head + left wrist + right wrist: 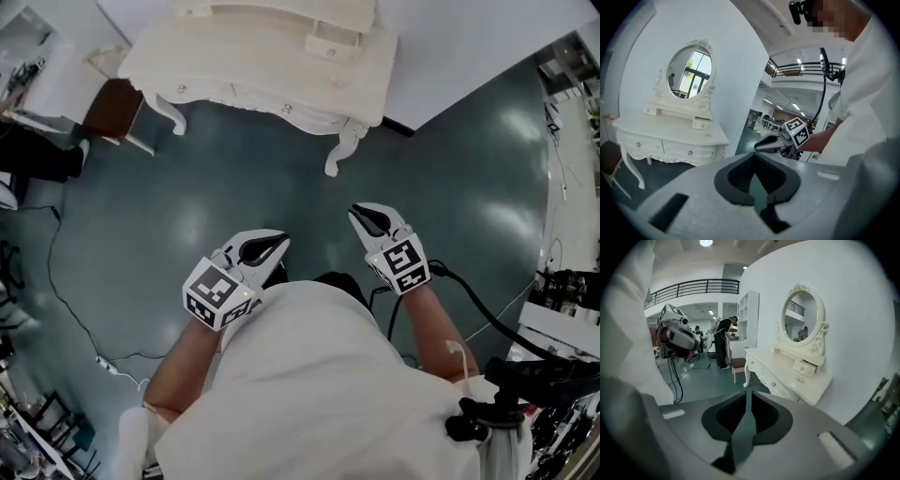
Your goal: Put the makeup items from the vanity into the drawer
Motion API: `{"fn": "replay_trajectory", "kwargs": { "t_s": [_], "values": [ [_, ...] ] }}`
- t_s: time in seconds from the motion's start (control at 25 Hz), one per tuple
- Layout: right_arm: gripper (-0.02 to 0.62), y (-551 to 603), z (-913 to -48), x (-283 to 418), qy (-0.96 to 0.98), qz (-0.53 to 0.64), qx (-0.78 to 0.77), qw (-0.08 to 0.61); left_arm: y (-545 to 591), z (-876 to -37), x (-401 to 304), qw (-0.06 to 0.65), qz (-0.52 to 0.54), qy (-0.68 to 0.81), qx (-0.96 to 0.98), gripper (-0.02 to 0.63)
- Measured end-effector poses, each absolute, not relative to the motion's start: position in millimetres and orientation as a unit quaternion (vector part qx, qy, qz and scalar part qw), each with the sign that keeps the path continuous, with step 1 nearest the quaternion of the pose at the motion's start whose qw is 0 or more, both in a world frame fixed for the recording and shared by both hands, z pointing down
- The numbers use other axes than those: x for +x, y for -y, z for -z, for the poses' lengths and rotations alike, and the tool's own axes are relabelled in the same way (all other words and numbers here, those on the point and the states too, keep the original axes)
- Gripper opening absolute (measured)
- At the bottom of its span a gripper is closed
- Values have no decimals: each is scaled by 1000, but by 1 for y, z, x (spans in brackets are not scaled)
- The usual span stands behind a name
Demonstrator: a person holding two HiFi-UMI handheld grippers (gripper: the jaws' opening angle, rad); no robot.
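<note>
The cream vanity (262, 56) stands against the white wall, well ahead of me. Its oval mirror (689, 75) sits above a small top drawer (701, 124) that is pulled out a little. The right gripper view shows the same vanity (787, 376) and small drawer (806, 367). I cannot make out any makeup items on it from here. My left gripper (267, 248) and right gripper (370, 220) are held side by side in front of my body, over the dark green floor. Both are shut and hold nothing. The right gripper (771, 143) also appears in the left gripper view.
A brown-seated stool (112, 108) stands left of the vanity. A cable (75, 309) runs across the floor at the left. Black equipment (525, 384) stands at the lower right. A person (723, 341) stands far back in the room.
</note>
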State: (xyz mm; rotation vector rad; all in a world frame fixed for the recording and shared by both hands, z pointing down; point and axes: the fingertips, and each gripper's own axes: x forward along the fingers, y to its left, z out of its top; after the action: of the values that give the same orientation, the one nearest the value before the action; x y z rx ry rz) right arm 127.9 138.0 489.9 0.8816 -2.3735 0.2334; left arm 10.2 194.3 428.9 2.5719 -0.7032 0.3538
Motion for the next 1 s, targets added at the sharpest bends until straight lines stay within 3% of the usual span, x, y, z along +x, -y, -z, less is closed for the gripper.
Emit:
{"fn": "replay_trajectory", "kwargs": {
  "t_s": [0.4, 1.0],
  "values": [
    [31, -23, -479, 105, 859, -77, 403, 307, -99, -426, -53, 234, -115, 237, 936, 0],
    [66, 198, -538, 134, 856, -18, 366, 365, 66, -412, -50, 229, -133, 305, 915, 0]
  ]
}}
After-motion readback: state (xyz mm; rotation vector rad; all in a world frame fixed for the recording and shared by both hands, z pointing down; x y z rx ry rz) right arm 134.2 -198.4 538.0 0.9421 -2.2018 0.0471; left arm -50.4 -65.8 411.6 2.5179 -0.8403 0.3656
